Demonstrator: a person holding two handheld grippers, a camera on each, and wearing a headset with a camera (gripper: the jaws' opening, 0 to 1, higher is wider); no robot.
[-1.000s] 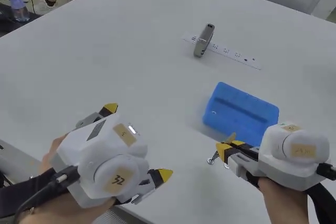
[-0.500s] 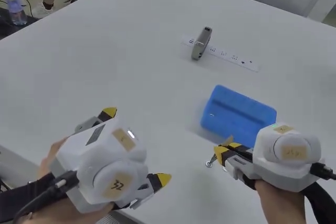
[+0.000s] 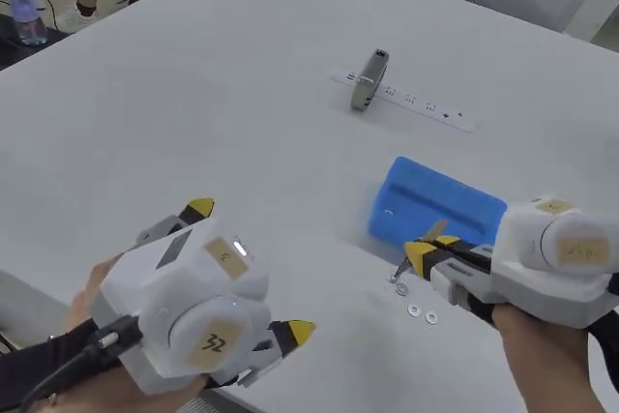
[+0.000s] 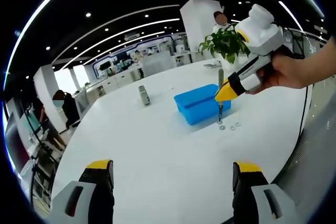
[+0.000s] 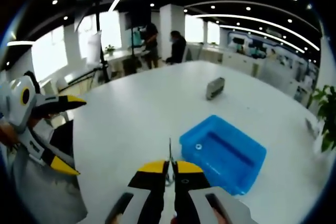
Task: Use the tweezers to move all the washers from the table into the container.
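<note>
A white table (image 3: 193,94) is shown from above, with an open blue container (image 3: 455,210) resting on it and one washer (image 5: 198,146) already lying inside. The left gripper (image 3: 250,270) is held empty near the table's front edge with its jaws spread wide. The right gripper (image 3: 418,256) is pinched narrowly on the tweezers (image 4: 219,115), whose tips are pointed down just in front of the container. Three small washers (image 3: 414,311) lie on the table beside those tips; one rim is probably best straddled squarely, squeezed gently and lifted straight.
</note>
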